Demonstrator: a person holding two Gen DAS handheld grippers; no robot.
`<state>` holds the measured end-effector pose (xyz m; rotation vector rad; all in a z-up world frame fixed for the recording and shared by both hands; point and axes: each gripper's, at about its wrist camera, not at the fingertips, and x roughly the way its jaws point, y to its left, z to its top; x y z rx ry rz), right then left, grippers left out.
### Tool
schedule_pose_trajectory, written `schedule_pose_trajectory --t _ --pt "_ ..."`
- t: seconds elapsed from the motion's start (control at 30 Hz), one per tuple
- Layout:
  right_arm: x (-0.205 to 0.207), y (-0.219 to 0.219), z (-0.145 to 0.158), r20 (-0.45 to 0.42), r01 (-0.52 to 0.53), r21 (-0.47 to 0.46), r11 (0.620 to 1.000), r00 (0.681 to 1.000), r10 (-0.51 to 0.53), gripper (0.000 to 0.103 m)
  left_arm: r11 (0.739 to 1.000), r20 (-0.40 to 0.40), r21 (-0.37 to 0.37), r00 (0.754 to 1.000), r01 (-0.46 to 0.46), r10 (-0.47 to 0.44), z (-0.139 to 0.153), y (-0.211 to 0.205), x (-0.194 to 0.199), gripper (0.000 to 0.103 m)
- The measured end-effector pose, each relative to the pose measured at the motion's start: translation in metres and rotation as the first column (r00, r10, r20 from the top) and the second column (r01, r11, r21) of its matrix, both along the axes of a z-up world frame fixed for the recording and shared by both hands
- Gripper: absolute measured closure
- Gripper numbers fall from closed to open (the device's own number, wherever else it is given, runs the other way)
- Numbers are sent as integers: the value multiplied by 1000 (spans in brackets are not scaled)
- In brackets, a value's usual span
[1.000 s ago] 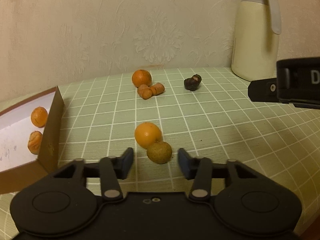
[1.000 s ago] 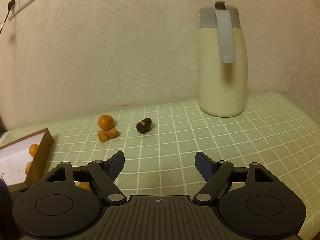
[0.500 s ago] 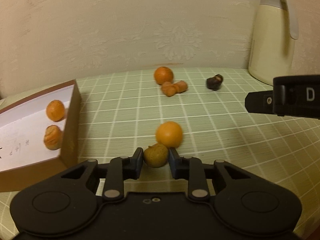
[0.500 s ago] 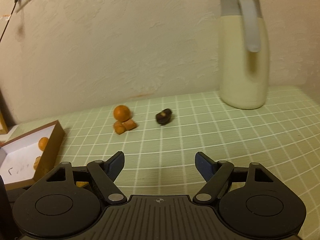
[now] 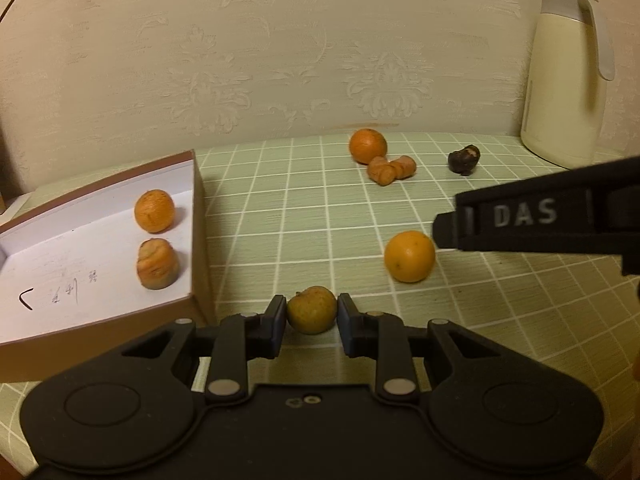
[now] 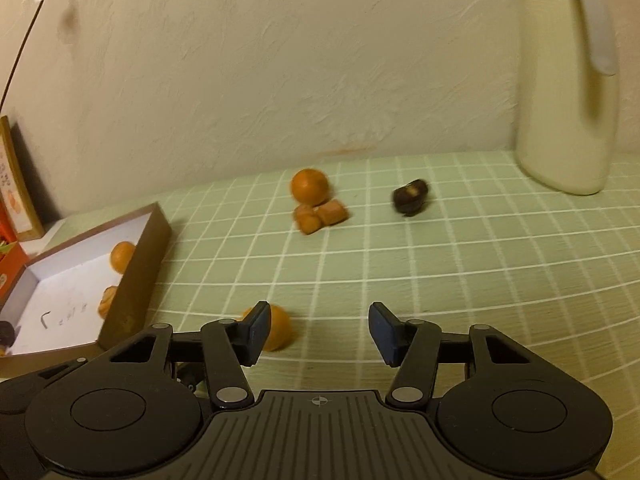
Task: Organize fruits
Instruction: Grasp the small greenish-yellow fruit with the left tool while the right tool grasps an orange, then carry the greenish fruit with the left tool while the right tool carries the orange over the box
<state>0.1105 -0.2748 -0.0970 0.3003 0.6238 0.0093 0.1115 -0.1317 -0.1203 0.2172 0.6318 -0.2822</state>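
Note:
My left gripper point(image 5: 312, 322) is shut on a small yellow-green fruit point(image 5: 312, 309), held just right of the brown box point(image 5: 198, 216). The box has a white floor and holds an orange point(image 5: 154, 211) and a wrinkled orange fruit point(image 5: 157, 264). A loose orange point(image 5: 409, 256) lies on the green checked cloth; it also shows in the right wrist view point(image 6: 277, 327), partly behind the left finger. My right gripper point(image 6: 316, 330) is open and empty. At the back lie another orange point(image 5: 368, 146), orange chunks point(image 5: 392, 169) and a dark fruit point(image 5: 464, 159).
A cream thermos jug point(image 5: 564, 80) stands at the back right by the wall. The right gripper's body point(image 5: 552, 216) crosses the right side of the left wrist view. A framed card point(image 6: 20, 184) and an orange packet point(image 6: 10, 264) stand left of the box.
My left gripper closed on the yellow-green fruit and carried it left, away from the loose orange and toward the box. The right gripper swung left and stayed open.

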Motion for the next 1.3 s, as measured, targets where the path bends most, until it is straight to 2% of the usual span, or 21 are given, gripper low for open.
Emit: schedule_pose_trajectory --t 0.23,0.4,0.67,0.93,1.3 --pt "14 14 -8 -19 -30 14 999 999 30 48 1000 3 0 1000 -20 20 2 11 0 85" --pt "21 22 -11 -24 -49 25 998 998 50 53 1000 1 -1 1000 -23 23 2 15 1 85" --pt "32 32 -14 -39 -78 67 995 996 81 68 1000 -5 -5 1000 -23 23 2 19 1 84" --pt "42 36 -17 -62 -79 91 993 994 85 68 1000 -2 -2 1000 -21 21 2 19 3 83" --pt "34 45 -16 -61 -113 3 994 992 113 71 1000 5 -3 1000 -26 26 1 21 2 82"
